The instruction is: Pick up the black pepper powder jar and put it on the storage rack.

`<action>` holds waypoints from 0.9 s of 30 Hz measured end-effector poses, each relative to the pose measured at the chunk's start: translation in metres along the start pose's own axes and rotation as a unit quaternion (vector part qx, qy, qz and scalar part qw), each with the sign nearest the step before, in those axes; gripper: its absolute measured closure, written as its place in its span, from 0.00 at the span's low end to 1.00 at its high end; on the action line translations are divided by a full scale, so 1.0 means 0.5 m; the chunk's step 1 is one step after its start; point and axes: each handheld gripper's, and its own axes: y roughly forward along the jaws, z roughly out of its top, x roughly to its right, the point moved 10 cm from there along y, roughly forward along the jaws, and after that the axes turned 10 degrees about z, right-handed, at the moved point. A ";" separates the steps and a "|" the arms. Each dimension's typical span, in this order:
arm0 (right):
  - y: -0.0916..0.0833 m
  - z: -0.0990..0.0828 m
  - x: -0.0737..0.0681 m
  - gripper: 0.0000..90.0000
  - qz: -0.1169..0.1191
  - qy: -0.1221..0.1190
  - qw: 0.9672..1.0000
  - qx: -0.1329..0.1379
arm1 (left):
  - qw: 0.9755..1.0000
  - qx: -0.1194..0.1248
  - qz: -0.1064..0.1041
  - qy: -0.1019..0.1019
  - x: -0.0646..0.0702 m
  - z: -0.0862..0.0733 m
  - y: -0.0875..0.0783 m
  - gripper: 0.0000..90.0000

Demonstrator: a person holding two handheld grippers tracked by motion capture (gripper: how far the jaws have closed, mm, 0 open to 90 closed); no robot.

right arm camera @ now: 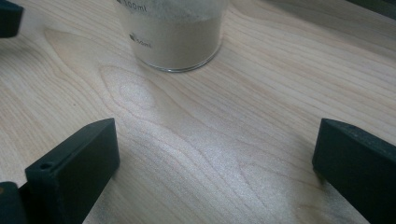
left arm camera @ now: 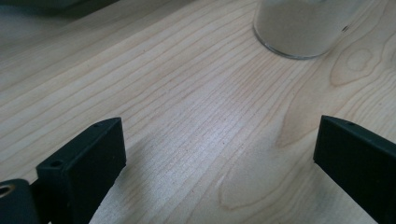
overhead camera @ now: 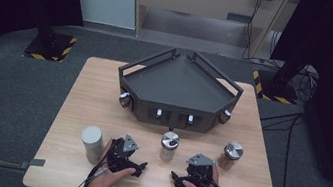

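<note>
Since both grippers sit low in the frame w/ jaws wide apart and nothing held, the mid jar stands upright btw them, just above center-bottom, a bit nearer the right gripper than the left gripper, imo.

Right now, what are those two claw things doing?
Left gripper: open, holding nothing.
Right gripper: open, holding nothing.
</note>
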 end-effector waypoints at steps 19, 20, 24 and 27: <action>0.000 0.000 0.000 0.01 0.000 0.000 1.000 0.000 | 0.999 0.032 -0.004 0.008 -0.011 0.070 -0.106 0.02; 0.000 0.000 0.000 0.01 0.000 0.000 1.000 0.000 | 0.999 0.032 -0.003 0.010 -0.011 0.073 -0.110 0.02; 0.000 0.000 0.000 0.01 0.000 0.000 1.000 0.000 | 0.999 0.036 0.004 0.016 -0.021 0.085 -0.129 0.02; 0.000 0.000 0.000 0.01 0.000 0.000 1.000 0.000 | 0.999 0.041 0.008 0.016 -0.027 0.090 -0.140 0.02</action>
